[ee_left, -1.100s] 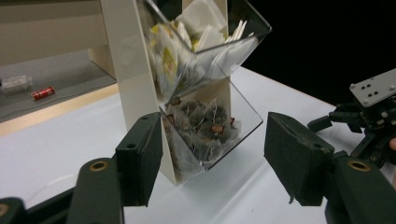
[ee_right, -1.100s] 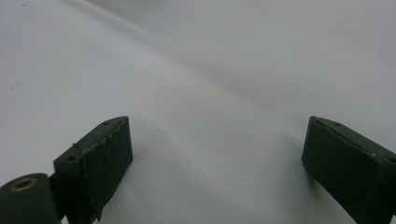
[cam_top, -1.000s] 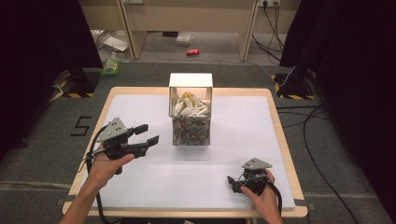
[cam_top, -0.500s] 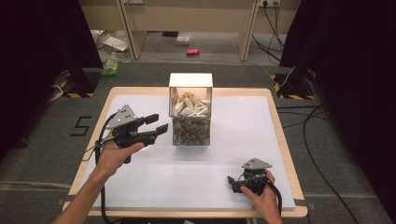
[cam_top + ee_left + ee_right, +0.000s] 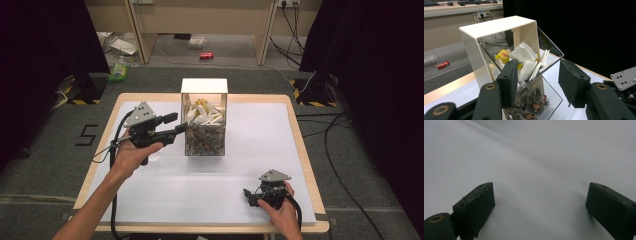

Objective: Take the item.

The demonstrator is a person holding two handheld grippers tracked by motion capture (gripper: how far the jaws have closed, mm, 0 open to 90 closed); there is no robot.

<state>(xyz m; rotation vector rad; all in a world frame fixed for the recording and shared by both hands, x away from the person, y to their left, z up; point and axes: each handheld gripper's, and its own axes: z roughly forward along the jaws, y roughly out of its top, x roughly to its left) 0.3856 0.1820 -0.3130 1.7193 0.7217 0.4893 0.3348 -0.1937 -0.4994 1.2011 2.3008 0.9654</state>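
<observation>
Two grippers are on the table (image 5: 150, 200), and only the left one is near the work. At the left, the left gripper (image 5: 176, 125) is lifted off the surface with its jaws pointing toward the clear box (image 5: 204, 122), which stands just beyond its tips, in the middle of the table toward the far edge. Its jaws have just been closing and now stand half apart, with nothing between them. In the left gripper view the box (image 5: 506, 50) sits straight ahead between the jaws. It is an upright box, taller than wide, its long axis vertical, with a cream hood over the top and an open side facing the gripper. White sachets (image 5: 525, 58) stand leaning in the upper part, and tea bags (image 5: 534, 103) are heaped below. My guess is the next move is a reach into that opening. Far right, near the front edge, the right gripper (image 5: 250, 196) rests low, well apart from the box, jaws spread wide and empty over bare surface.
</observation>
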